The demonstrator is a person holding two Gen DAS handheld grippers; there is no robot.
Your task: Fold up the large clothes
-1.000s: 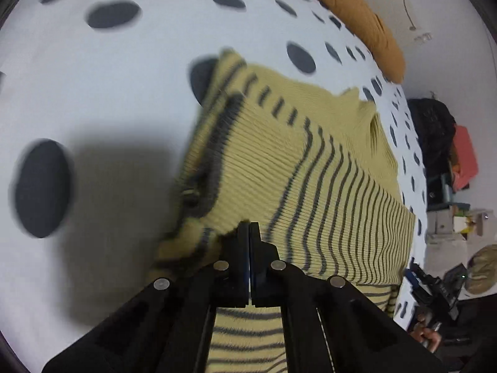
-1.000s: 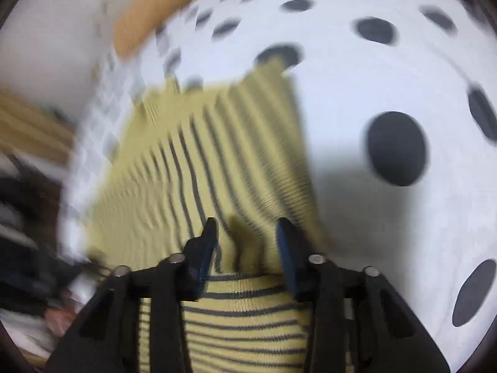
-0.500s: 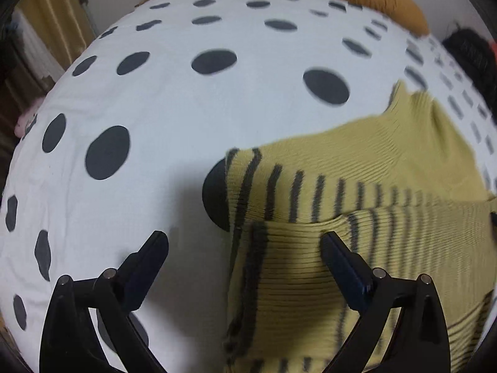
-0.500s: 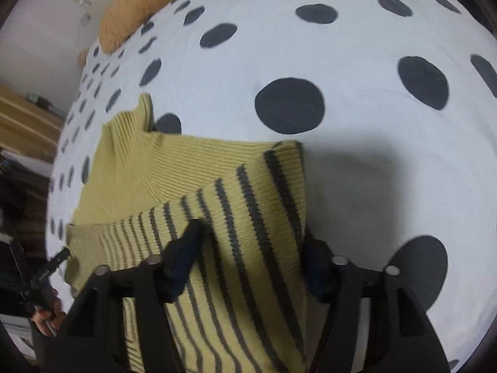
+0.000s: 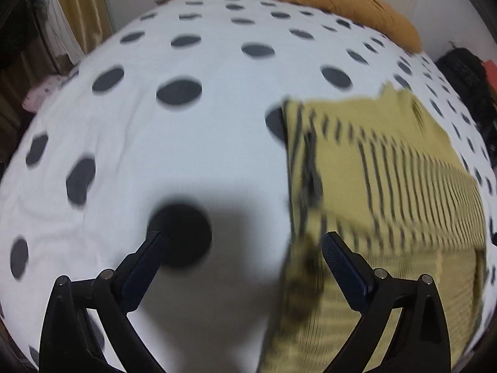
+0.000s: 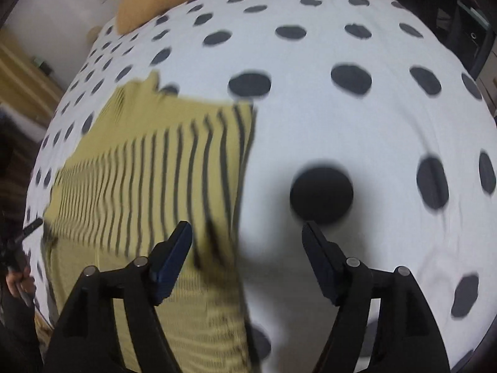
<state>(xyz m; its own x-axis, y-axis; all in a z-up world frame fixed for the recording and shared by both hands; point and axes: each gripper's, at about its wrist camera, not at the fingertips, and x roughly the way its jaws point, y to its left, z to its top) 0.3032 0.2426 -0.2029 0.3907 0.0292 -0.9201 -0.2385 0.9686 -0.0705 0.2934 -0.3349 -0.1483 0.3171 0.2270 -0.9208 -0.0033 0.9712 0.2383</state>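
We note both tongs now spread wide and empty; a second ago the left tongs (image 5: 240,242) were pinched shut over the sweater (image 5: 388,180). Sweater lies released, folded, on the bed (image 5: 192,143), beside right tongs (image 6: 247,233). This fold looks laid.

White bed (image 5: 192,143) with dark dots, striped yellow sweater (image 5: 388,168), orange pillow (image 5: 341,3)
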